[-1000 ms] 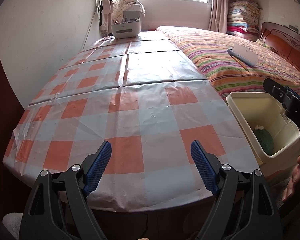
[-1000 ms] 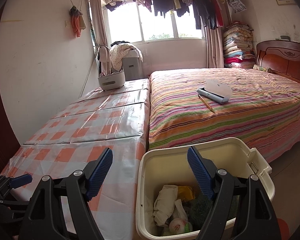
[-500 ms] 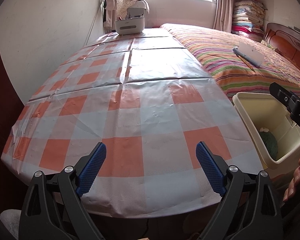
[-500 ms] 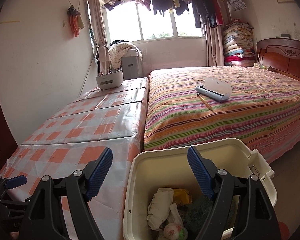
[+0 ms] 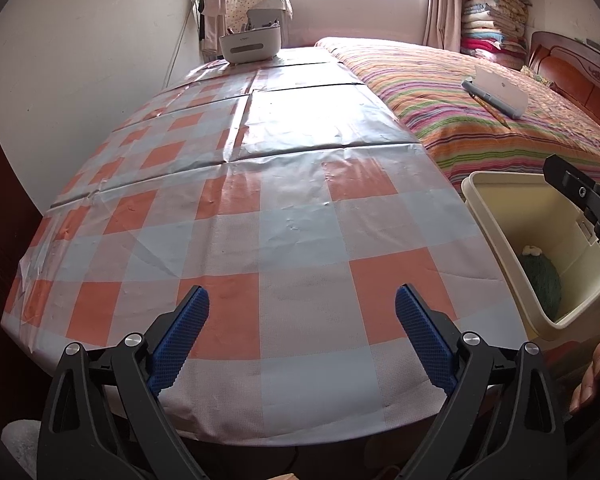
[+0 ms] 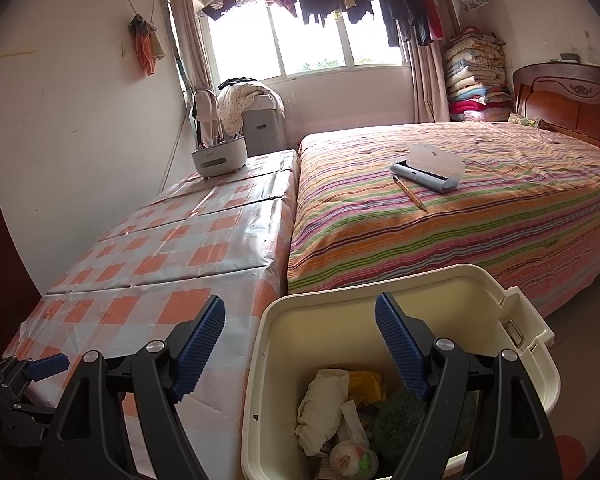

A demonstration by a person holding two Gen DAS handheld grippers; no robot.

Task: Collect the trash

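Several scraps (image 6: pixel 324 408) under right hand-held gripper (image 6: pixel 300 348)

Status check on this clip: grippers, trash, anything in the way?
Left gripper empty, jaws just opened wide over checked table. Right gripper open, empty, above bin. Trash in bin. Nothing blocking.

My counter (image 5: pixel 236 208) wears an orange, pale-blue and white check; the bed (image 6: pixel 480 216) is striped orange, pink, green and purple; the bin (image 6: pixel 380 320) is cream, holding white and yellow trash (image 6: pixel 332 400); my gripper (image 5: pixel 300 316) fingertips (image 5: pixel 180 332) are blue on black.
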